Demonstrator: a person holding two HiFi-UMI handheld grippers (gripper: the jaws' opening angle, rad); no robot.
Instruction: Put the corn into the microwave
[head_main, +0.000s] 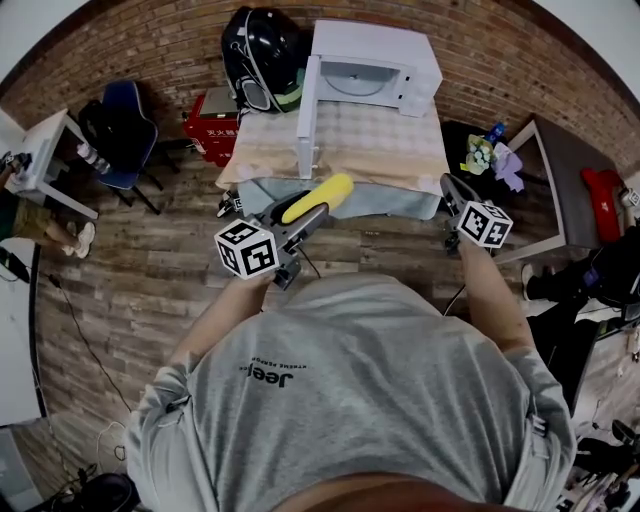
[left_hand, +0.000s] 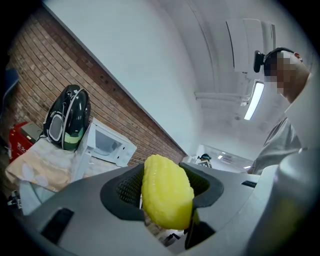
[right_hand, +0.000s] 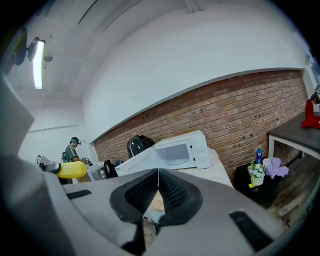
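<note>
A yellow ear of corn (head_main: 318, 198) (left_hand: 166, 190) is clamped between the black pads of my left gripper (head_main: 322, 205) (left_hand: 167, 192), which is shut on it just short of the table's near edge. The corn also shows at the left of the right gripper view (right_hand: 71, 170). The white microwave (head_main: 372, 67) (left_hand: 107, 145) (right_hand: 180, 150) stands at the back of the table with its door (head_main: 307, 115) swung open to the left. My right gripper (head_main: 452, 197) (right_hand: 158, 192) is shut with nothing in it, its pads meeting, near the table's right front corner.
The table (head_main: 270, 150) carries a pale checked cloth. A black helmet-like bag (head_main: 262, 55) sits behind the microwave door, a red box (head_main: 212, 125) beside it. A side table (head_main: 575, 190) with flowers (head_main: 480, 155) stands right, a blue chair (head_main: 125, 130) left.
</note>
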